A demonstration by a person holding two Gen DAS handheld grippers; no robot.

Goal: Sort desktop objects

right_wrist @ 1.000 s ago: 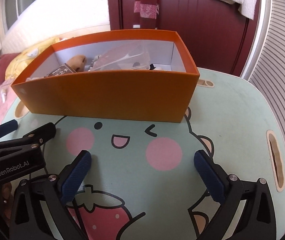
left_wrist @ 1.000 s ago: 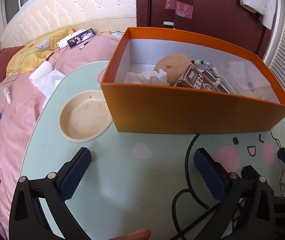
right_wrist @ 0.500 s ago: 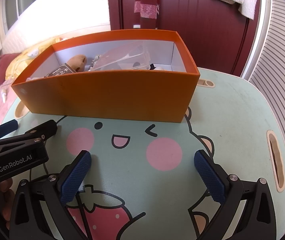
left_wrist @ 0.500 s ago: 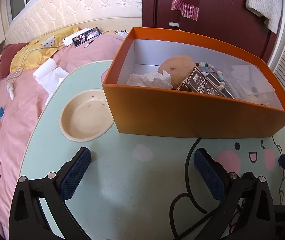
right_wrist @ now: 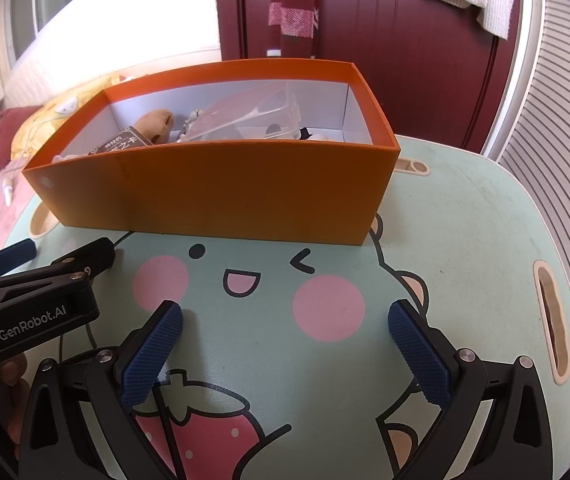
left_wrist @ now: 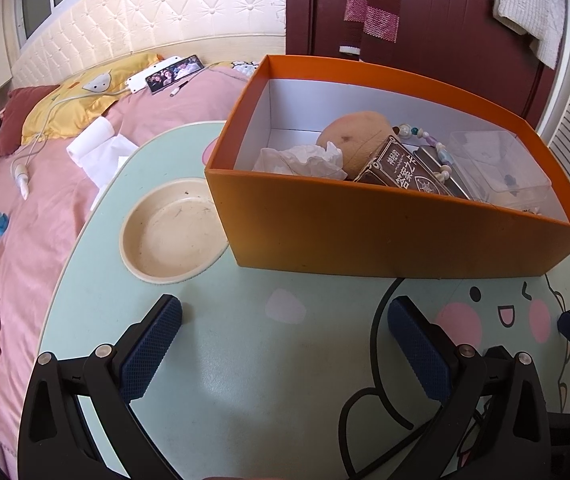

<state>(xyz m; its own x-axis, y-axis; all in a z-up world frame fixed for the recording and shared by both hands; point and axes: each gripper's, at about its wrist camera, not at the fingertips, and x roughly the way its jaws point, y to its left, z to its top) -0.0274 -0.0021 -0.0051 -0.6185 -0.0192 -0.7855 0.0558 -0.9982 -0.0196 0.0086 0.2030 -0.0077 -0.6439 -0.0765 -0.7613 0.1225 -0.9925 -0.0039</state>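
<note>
An orange box [left_wrist: 385,232] [right_wrist: 221,192] stands on the pale green cartoon table [left_wrist: 245,360] [right_wrist: 465,240]. Inside lie a brown plush toy [left_wrist: 355,136], crumpled tissue [left_wrist: 305,158], a dark card box [left_wrist: 401,168], a bead bracelet [left_wrist: 429,140] and a clear plastic case [left_wrist: 497,160] [right_wrist: 253,110]. My left gripper [left_wrist: 285,344] hovers open over the table in front of the box, nothing between its fingers. My right gripper [right_wrist: 285,348] is open too, over the printed face. The left gripper [right_wrist: 33,292] also shows at the left of the right wrist view.
A round cream dish recess [left_wrist: 173,232] sits in the table left of the box. A slot [right_wrist: 551,320] is cut near the table's right edge. A bed with pink bedding [left_wrist: 25,220] lies to the left. A dark red door [right_wrist: 385,40] stands behind.
The left gripper has drifted slightly left and up, so the box sits further right in its view. The right gripper has hardly moved. Both stay open.
</note>
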